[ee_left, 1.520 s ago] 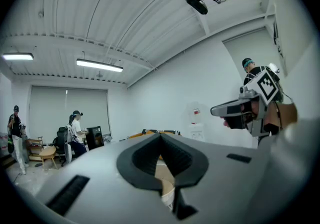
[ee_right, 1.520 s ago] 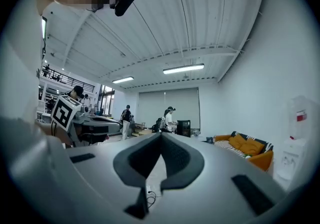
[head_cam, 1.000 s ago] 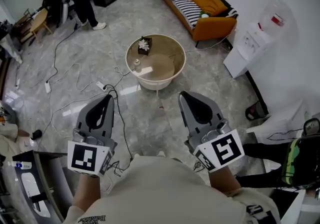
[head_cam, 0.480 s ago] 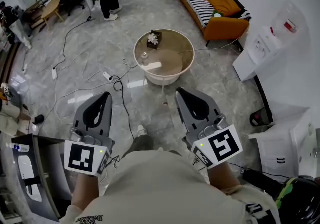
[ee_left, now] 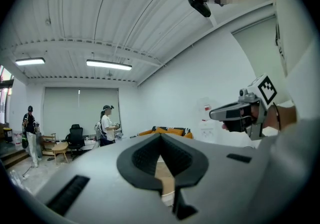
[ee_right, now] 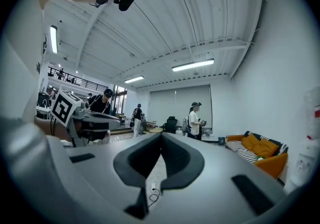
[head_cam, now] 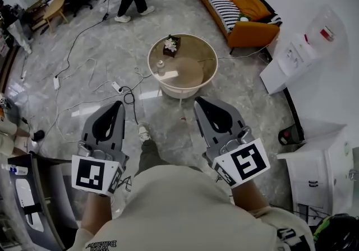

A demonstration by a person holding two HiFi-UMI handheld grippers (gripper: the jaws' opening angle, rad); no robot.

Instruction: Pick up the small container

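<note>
Open grey marble floor (head_cam: pixel 168 126) lies between the two tools and the single round beige tabletop with a raised rim (head_cam: pixel 196 65) straight ahead. Loose cables (head_cam: pixel 130 98) trail just ahead of the left tool (head_cam: pixel 119 104), and one orange sofa (head_cam: pixel 249 20) stands far ahead-right of the right tool (head_cam: pixel 197 100). Both tools are clenched on nothing. The one small pale container (head_cam: pixel 161 65), too small for detail, stands near the tabletop's left rim, well ahead of both tools, near one dark box of white flowers (head_cam: pixel 171 46).
</note>
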